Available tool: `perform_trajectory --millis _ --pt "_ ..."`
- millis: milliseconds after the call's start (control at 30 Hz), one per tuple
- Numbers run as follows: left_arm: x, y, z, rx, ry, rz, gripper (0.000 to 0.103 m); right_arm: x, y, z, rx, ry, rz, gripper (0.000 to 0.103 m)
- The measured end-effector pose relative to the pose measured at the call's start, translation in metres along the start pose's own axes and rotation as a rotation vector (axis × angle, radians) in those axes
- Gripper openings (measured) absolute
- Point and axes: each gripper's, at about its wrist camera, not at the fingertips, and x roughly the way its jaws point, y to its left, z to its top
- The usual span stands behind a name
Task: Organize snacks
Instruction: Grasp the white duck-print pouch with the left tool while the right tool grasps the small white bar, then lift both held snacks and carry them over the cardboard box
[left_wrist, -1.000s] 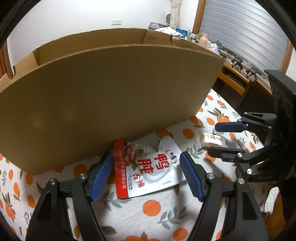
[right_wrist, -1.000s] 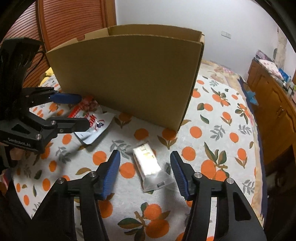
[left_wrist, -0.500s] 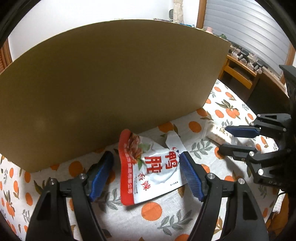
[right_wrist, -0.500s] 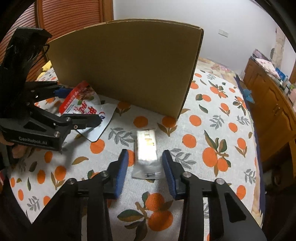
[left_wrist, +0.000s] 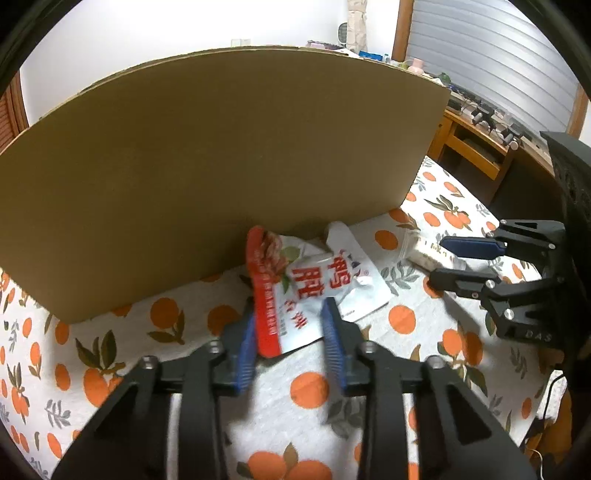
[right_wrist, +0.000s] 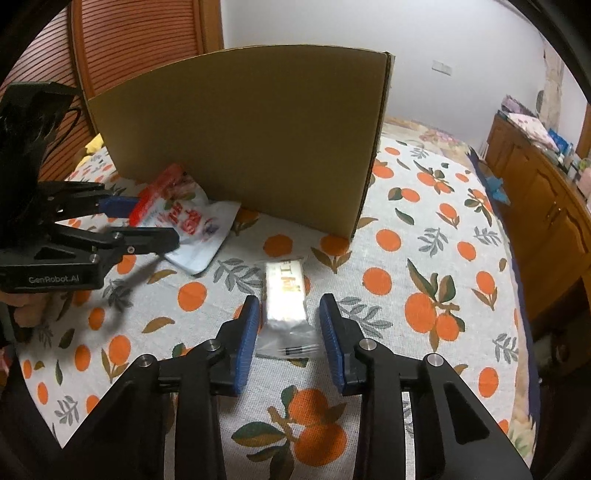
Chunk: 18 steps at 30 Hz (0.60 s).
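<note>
A red and white snack pouch (left_wrist: 295, 291) lies on the orange-print cloth in front of a tall cardboard box (left_wrist: 221, 158). My left gripper (left_wrist: 290, 321) is partly closed around the pouch's near end, pads close to its edges. The pouch also shows in the right wrist view (right_wrist: 177, 214), between the left gripper's fingers (right_wrist: 147, 236). A white wrapped snack bar (right_wrist: 286, 295) lies on the cloth. My right gripper (right_wrist: 288, 325) straddles its near end, pads a little apart from its sides. In the left wrist view the bar (left_wrist: 424, 253) sits between the right gripper's fingers (left_wrist: 469, 247).
The cardboard box (right_wrist: 251, 147) stands just behind both snacks and blocks the far side. The cloth-covered surface (right_wrist: 424, 258) extends to the right. A wooden cabinet (right_wrist: 546, 192) stands at the right, and a slatted wooden door (right_wrist: 140, 40) at the back left.
Both grippers have narrowed. My left gripper's jaws closed in around the pouch's near end. My right gripper moved forward over the snack bar and its jaws closed in beside it.
</note>
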Motion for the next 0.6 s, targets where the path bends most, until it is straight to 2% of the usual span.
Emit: perform_trajectory --millis 167,300,433,600 --pt "-0.010 0.003 -0.006 -0.003 -0.009 -0.034 0.011 0.001 0.000 0.000 0.000 0.001 0.003 0.033" --pt "-0.017 -0.001 -0.010 0.002 -0.027 -0.047 0.004 0.001 -0.001 0.000 0.002 0.000 0.005 0.033" --pt "-0.027 -0.007 -0.011 0.006 -0.064 -0.048 0.000 0.001 -0.001 0.000 0.002 0.001 0.006 0.033" --pt "-0.044 -0.013 -0.011 0.020 -0.106 -0.046 0.000 0.001 0.000 0.000 0.001 0.000 0.004 0.033"
